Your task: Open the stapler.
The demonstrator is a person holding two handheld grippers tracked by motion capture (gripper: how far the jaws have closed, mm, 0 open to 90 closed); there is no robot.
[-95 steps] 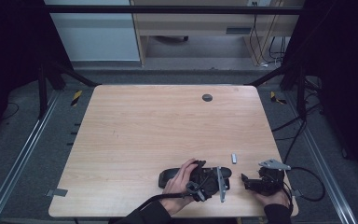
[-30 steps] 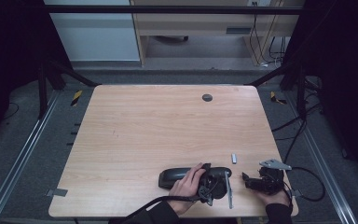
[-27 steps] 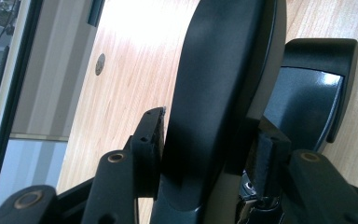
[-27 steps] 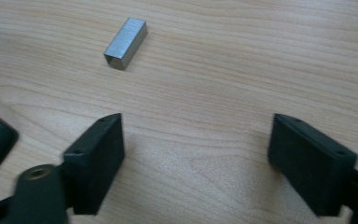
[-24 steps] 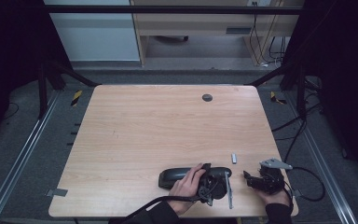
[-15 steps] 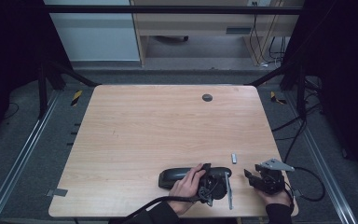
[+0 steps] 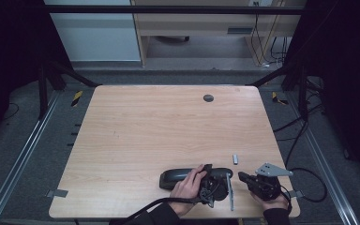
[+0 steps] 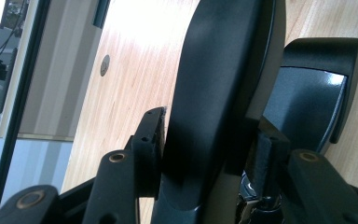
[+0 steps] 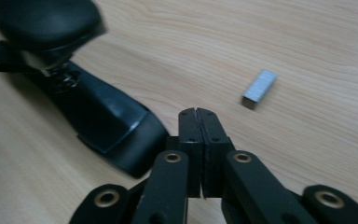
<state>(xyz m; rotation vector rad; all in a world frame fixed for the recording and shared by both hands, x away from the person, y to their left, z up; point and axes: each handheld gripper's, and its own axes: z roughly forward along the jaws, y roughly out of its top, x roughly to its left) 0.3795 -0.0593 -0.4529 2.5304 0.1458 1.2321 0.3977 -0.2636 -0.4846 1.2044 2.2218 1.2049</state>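
Observation:
A black stapler (image 7: 180, 176) lies swung open near the table's front edge, its metal staple rail (image 7: 230, 191) pointing toward the front. My left gripper (image 7: 209, 183) is shut on the stapler's black upper arm (image 8: 219, 93), one pad on each side. The stapler's base (image 8: 307, 107) lies flat on the wood behind it. My right gripper (image 7: 243, 177) hovers just right of the stapler. Its jaws have just been closing and meet with nothing between them (image 9: 198, 116). A small strip of staples (image 9: 259, 86) lies on the wood beyond those jaws, seen from above as the strip of staples (image 7: 235, 159).
The wooden table (image 7: 159, 126) has a round cable hole (image 7: 208, 98) near its far edge. Both hands work close to the front edge. A black cable (image 7: 304, 176) trails off the right side. Metal frame rails run along the floor on both sides.
The right gripper's jaws have come together and the hand has shifted slightly. The left hand and the stapler stay as they were a second ago.

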